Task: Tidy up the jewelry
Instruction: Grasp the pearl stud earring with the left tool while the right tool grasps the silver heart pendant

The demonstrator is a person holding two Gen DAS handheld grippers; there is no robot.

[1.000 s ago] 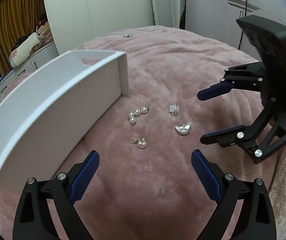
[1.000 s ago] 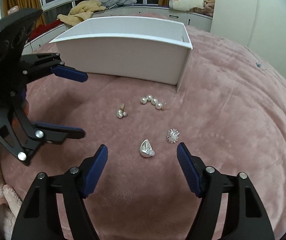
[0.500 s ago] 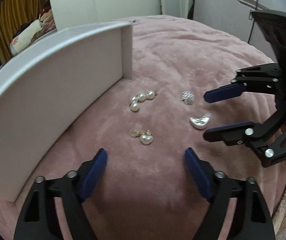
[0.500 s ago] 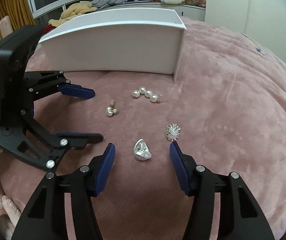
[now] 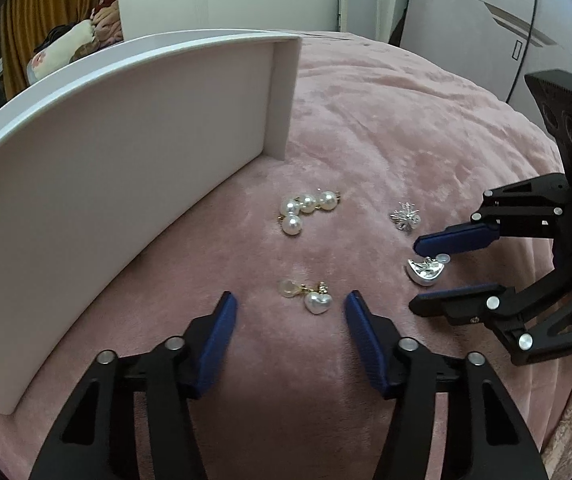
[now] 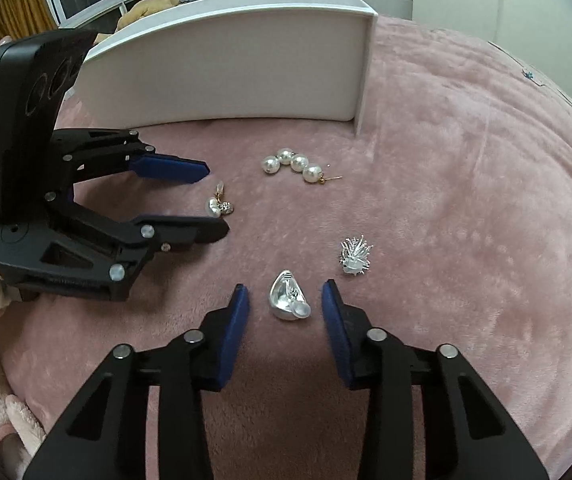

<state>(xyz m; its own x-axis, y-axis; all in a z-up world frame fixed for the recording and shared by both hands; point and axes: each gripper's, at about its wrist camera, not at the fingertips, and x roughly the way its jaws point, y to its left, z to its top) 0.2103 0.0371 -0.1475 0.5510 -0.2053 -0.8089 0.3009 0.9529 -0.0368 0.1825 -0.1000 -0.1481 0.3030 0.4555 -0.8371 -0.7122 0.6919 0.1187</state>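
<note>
We held both grippers low over the pink plush blanket (image 5: pixel 386 128), each one straddling an earring. Our left gripper (image 5: pixel 291 307) had just been closing, and its blue pads (image 5: pixel 216 344) stood partly spread with the heart-shaped pearl earring (image 5: pixel 310 298) lying between the tips, clear of both pads. Our right gripper (image 6: pixel 285 300) had likewise just been narrowing; its jaws were a little apart, flanking the shiny silver earring (image 6: pixel 288 298) without pressing on it. In the left view that silver piece (image 5: pixel 426 270) sat between the right gripper's fingers (image 5: pixel 452 238). The spiky silver earring (image 6: pixel 355 257) lay just beside the right gripper's outer pad, and the curved four-pearl earring (image 6: pixel 292 165) lay farther on, near the corner of the white box (image 6: pixel 238 68). All four pieces rested on the blanket, outside the box.
</note>
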